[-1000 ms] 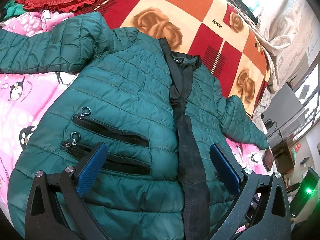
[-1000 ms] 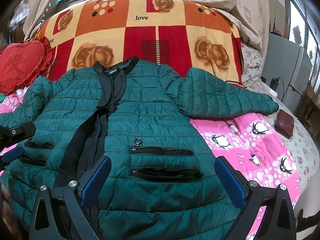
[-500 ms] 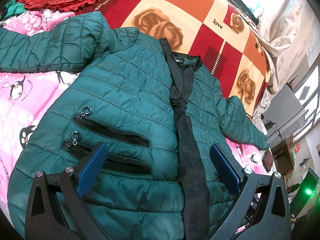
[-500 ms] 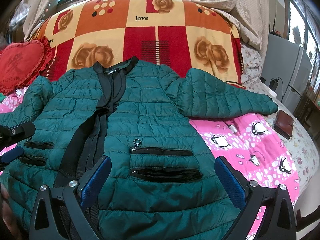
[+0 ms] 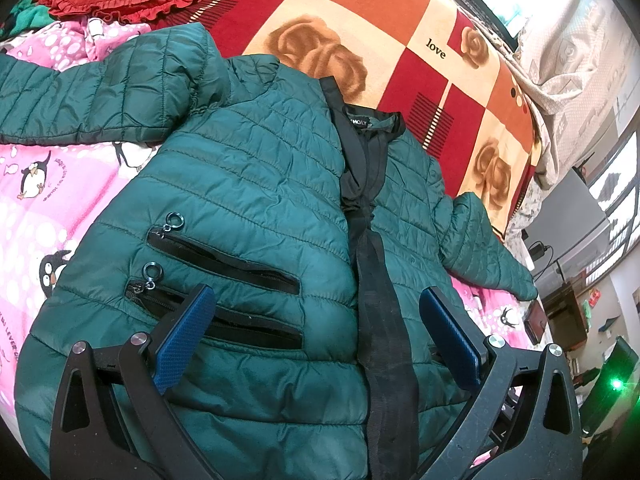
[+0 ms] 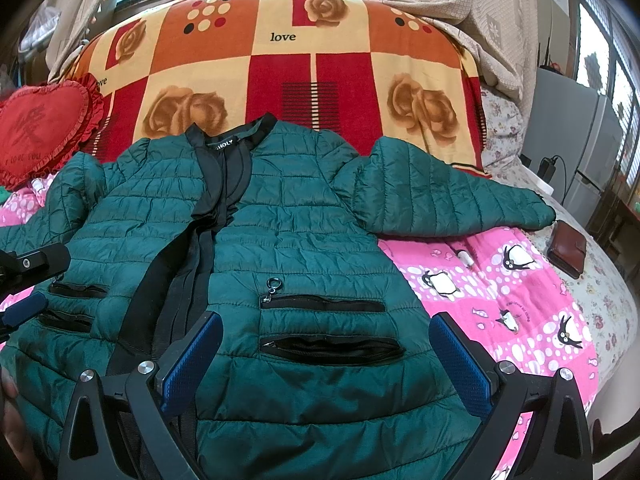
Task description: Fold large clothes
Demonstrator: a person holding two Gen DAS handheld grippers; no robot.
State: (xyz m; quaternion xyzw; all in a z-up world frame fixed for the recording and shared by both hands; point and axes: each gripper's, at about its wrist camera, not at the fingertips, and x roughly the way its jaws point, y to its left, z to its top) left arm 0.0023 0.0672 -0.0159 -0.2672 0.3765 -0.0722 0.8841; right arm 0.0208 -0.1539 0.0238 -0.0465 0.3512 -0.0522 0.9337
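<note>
From my remote station, the dark green quilted puffer jacket (image 6: 304,248) lies front-up and spread flat on the pink penguin-print bedsheet (image 6: 500,292), collar toward the orange-and-red checked rose blanket (image 6: 320,68). Its black front placket (image 5: 380,312) runs down the centre, and both sleeves are extended outward. In the right wrist view, one sleeve (image 6: 448,196) reaches toward a brown leather wallet (image 6: 567,249) that rests on the sheet, apart from the cuff. A red heart-shaped frilled cushion (image 6: 40,136) sits near the other shoulder.

My left gripper (image 5: 316,336) has its jaws spread wide and holds nothing. It hangs over the lower hem area, spanning the two black zip pockets (image 5: 240,280) and the placket. I cannot tell whether its blue pads (image 5: 184,336) touch the fabric.

My right gripper (image 6: 324,364) is likewise fully spread and empty, positioned over the lower front panel on the opposite side, with two zip pockets (image 6: 328,324) between its blue pads (image 6: 460,364). The left gripper's tips show at the left edge of this view.
</note>
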